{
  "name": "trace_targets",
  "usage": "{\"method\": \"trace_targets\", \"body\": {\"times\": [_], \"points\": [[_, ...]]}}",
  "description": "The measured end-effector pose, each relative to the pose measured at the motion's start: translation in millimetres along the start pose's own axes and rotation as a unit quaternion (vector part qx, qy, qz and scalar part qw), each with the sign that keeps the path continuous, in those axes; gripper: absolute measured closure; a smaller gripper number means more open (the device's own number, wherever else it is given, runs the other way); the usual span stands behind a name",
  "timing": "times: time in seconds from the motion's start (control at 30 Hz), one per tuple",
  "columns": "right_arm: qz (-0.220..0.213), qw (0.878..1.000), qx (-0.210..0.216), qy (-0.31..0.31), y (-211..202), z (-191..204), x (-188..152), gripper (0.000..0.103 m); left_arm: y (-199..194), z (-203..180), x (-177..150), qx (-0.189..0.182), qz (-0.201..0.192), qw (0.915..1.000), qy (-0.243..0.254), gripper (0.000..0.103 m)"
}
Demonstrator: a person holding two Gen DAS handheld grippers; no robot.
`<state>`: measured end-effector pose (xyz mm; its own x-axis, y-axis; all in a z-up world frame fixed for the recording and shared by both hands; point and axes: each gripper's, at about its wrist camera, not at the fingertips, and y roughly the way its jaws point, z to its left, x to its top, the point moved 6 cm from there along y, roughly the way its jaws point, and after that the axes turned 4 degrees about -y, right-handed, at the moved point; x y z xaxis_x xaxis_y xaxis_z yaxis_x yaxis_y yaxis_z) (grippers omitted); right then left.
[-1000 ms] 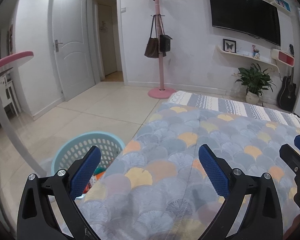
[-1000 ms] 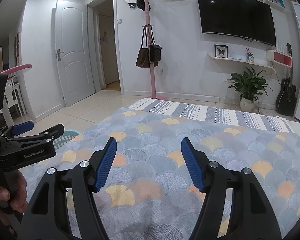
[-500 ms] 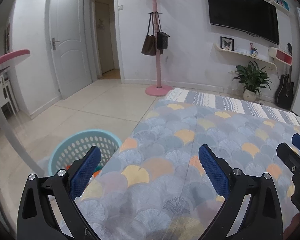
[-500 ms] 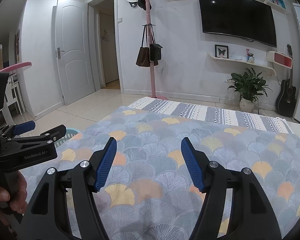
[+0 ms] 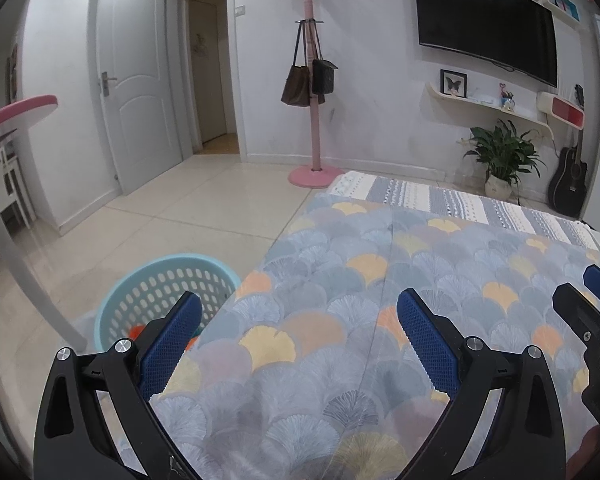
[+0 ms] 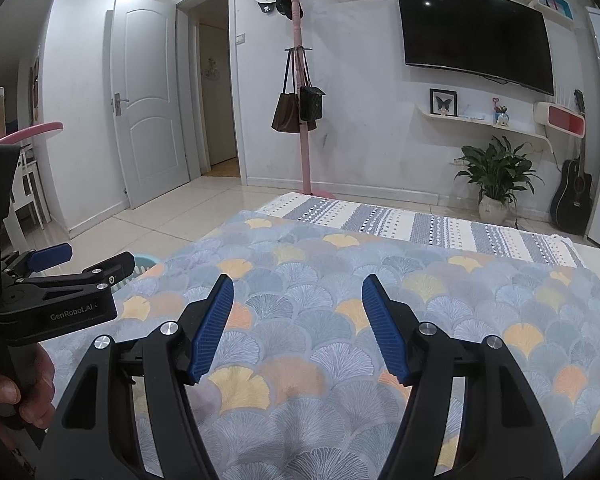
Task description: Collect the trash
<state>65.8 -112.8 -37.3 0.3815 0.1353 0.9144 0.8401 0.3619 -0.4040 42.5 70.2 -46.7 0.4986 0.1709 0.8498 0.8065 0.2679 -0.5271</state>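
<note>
Hovering over the patterned counter [image 5: 340, 320], the left tongs [image 5: 300, 332] and right tongs [image 6: 298, 320] are held spread, nothing between them. Orange trash [image 5: 138, 330] is seen inside the blue basket [image 5: 160, 276] on the floor, beside the counter's edge.

i saw a matt printed cloth [image 5: 340, 340] over the table, smooth and softly creased. beside that cloth the basket [image 5: 160, 284] looked like pale perforated plastic. the left gripper [image 5: 300, 336] had matt black plastic arms, shiny metal screws and rough, dimpled blue pads [image 5: 424, 332]. beyond the cloth, floor tiles [image 5: 188, 220] were glossy.
</note>
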Motion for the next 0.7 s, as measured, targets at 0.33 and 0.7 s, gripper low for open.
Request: {"method": "trace_targets", "body": {"times": [0.33,0.7], "points": [[0.000,1.000,0.008,0.007,-0.5,-0.9,0.5,0.040,-0.3,-1.2,-0.4,0.002,-0.002,1.0000,0.001,0.008],[0.008,1.000,0.011,0.014,4.7,-3.9,-3.9,0.040,-2.3,-2.1,-2.0,-0.002,0.003,1.0000,0.002,0.008]]}}
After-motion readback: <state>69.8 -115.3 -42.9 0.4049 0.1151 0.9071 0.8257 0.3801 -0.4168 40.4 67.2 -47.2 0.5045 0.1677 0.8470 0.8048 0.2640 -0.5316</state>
